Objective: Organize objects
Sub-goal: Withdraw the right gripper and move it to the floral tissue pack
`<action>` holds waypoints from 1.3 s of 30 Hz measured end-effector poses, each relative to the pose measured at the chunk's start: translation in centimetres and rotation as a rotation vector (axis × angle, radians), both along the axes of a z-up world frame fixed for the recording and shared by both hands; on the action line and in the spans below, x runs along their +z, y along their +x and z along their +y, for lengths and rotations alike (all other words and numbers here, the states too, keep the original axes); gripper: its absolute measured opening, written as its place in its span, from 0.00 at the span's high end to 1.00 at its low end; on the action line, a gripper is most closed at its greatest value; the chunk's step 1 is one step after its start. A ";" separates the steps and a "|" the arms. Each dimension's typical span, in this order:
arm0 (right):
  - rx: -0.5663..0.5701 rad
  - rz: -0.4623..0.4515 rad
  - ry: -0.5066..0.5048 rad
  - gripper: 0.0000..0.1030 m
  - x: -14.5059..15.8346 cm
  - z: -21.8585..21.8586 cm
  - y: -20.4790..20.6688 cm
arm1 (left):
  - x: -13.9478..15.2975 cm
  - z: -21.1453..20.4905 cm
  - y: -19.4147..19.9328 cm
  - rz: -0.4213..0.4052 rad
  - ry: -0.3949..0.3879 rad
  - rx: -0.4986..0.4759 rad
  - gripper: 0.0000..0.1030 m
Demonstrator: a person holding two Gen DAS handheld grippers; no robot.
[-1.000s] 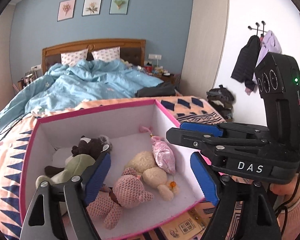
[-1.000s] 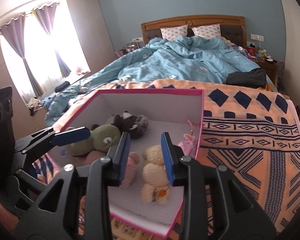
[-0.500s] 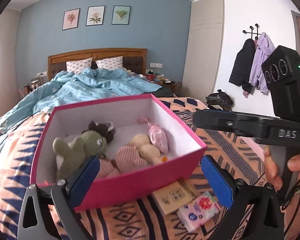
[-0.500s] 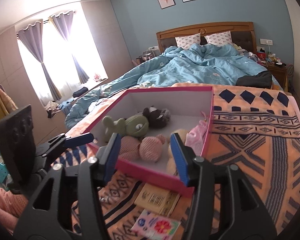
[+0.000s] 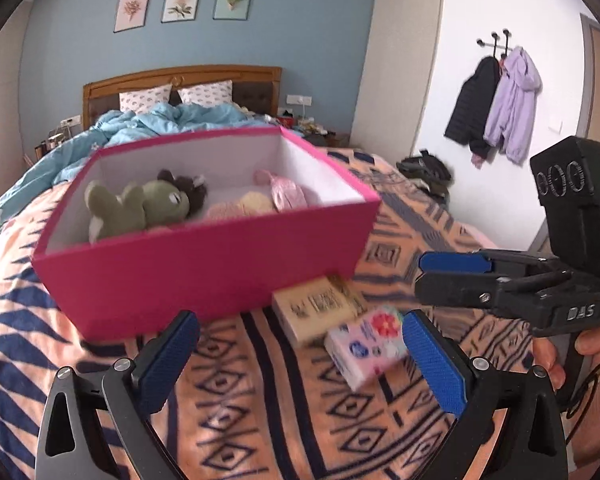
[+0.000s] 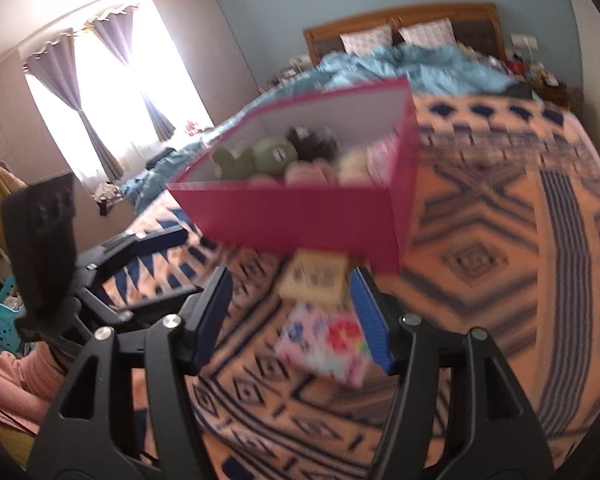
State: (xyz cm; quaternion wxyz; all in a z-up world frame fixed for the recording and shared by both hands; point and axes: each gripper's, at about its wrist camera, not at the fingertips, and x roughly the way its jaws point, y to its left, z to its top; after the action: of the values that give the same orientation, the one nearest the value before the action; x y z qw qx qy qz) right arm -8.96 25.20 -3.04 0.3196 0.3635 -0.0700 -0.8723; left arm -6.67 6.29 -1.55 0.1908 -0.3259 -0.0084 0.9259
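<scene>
My right claw (image 6: 296, 316), spread and empty, frames the pink floral tissue packet (image 6: 326, 346) between its fingers on the patterned blanket (image 6: 500, 280); left claw (image 5: 296, 364) likewise spread; a blurry approach risks snagging the tan cardboard packet (image 6: 316, 276) just ahead.

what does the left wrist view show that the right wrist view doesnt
Only the left wrist view: two coats on wall hooks, and the right gripper from the side.

Only the right wrist view: a bright curtained window, a teal basket, and the left gripper from the side.

Both: the pink box of plush toys, a tan pack, and a floral tissue pack on the patterned blanket.
</scene>
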 end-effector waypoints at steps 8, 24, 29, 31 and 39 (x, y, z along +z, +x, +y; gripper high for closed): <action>-0.069 -0.135 0.015 0.39 -4.8 1.5 -0.1 | -2.4 1.9 0.4 -0.080 -0.019 -0.037 0.03; -0.109 -0.181 -0.019 0.42 -6.6 2.1 -0.1 | -5.0 3.5 -0.7 -0.238 0.051 -0.103 0.41; -0.105 -0.167 -0.024 0.48 -6.2 1.9 -0.4 | -5.6 3.8 -1.1 -0.272 0.072 -0.105 0.51; -0.108 -0.165 -0.027 0.50 -6.1 1.9 -0.5 | -5.7 3.8 -1.2 -0.281 0.079 -0.108 0.52; -0.105 -0.175 -0.043 0.55 -6.3 1.8 -0.8 | -6.1 3.8 -1.7 -0.312 0.116 -0.107 0.62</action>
State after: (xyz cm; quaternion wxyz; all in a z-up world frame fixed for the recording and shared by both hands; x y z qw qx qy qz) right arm -9.75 26.95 -9.31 0.2740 0.4273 -0.1355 -0.8509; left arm -8.40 10.04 -7.62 0.2546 -0.4542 -0.0739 0.8505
